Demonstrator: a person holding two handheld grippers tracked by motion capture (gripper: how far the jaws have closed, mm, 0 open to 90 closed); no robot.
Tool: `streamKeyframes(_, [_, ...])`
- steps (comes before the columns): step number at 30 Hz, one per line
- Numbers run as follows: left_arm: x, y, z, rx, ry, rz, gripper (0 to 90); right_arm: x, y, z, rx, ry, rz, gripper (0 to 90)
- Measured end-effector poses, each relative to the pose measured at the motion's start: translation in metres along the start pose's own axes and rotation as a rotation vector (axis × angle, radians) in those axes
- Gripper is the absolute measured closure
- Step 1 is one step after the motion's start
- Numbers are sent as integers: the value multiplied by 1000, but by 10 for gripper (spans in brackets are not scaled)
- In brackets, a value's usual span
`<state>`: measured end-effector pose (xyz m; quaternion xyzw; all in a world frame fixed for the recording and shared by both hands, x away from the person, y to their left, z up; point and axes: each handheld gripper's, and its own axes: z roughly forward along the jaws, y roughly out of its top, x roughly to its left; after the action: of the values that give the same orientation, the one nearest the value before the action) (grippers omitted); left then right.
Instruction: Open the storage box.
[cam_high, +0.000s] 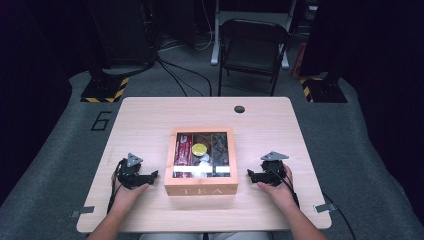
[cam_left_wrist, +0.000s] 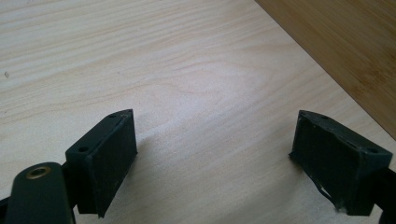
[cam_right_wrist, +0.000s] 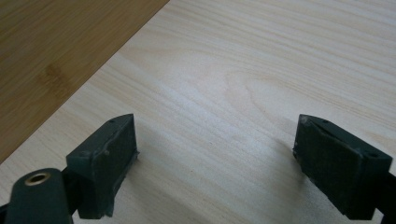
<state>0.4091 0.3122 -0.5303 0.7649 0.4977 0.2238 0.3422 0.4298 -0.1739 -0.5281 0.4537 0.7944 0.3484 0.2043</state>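
Observation:
A wooden tea box (cam_high: 201, 189) marked TEA sits at the middle of the table, its clear lid showing packets and a yellow round item inside. My left gripper (cam_high: 152, 175) rests on the tabletop just left of the box, jaws spread wide with nothing between them (cam_left_wrist: 217, 149). The box's brown side (cam_left_wrist: 345, 51) fills the upper right of the left gripper view. My right gripper (cam_high: 250, 174) lies just right of the box, also open and empty (cam_right_wrist: 217, 149). The box wall (cam_right_wrist: 51, 51) runs along the upper left of the right gripper view.
The light wooden table (cam_high: 150, 120) has a dark round hole (cam_high: 239, 109) near its far edge. A black folding chair (cam_high: 252, 47) stands beyond the table. Stands with yellow-black striped bases (cam_high: 105, 90) sit on the grey floor at both far corners.

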Motion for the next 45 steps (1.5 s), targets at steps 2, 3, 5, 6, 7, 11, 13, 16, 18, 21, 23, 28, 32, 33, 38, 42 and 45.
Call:
streamKeyframes(2, [0, 0, 0, -2, 4, -2, 138, 0, 0, 0, 1, -1, 4, 130])
streamKeyframes(3, [0, 0, 0, -2, 4, -2, 138, 0, 0, 0, 1, -1, 4, 130])
streamKeyframes(5, [0, 1, 1, -1, 6, -2, 138, 1, -1, -1, -2, -1, 10, 133])
streamKeyframes(6, [0, 1, 1, -1, 6, -2, 139, 1, -1, -1, -1, 1, 20, 134])
streamKeyframes(7, [0, 1, 1, 0, 6, -2, 139, 1, -1, -1, 0, 1, 20, 135])
streamKeyframes(11, [-1, 0, 0, -1, 6, -5, 140, 1, -1, -1, 3, 1, 19, 134])
streamKeyframes(13, [-1, 0, 0, 1, 5, -1, 140, 1, -1, -1, 3, 1, 19, 134])
streamKeyframes(16, [-1, 0, 0, -2, 2, -5, 144, 1, -1, -1, -2, -1, 18, 144])
streamKeyframes(18, [0, 1, 0, -3, 3, -9, 159, 0, -2, -2, -6, 3, 5, 158])
streamKeyframes(21, [1, 0, -1, -19, 12, -16, 215, 0, -2, -5, 5, 4, 13, 213])
streamKeyframes(23, [3, 0, -2, -15, 2, -12, 236, 1, -1, -6, 8, 4, 17, 246])
streamKeyframes(28, [6, 2, -5, 1, -17, -37, 272, 0, 0, -8, 20, 14, 15, 301])
streamKeyframes(32, [6, 6, -8, -11, -26, -39, 302, 3, 3, -15, 25, 21, 14, 355])
streamKeyframes(33, [6, 6, -8, -11, -26, -39, 316, 3, 3, -15, 25, 21, 14, 355])
streamKeyframes(38, [-3, 13, -16, 3, -61, -20, 345, 4, 5, -24, -5, -1, 12, 364])
streamKeyframes(42, [-13, 18, -23, -17, -83, 23, 360, 5, 4, -30, -13, 3, -2, 366])
streamKeyframes(45, [-20, 21, -26, -30, -98, 38, 375, 6, 4, -33, -31, 11, -1, 368])
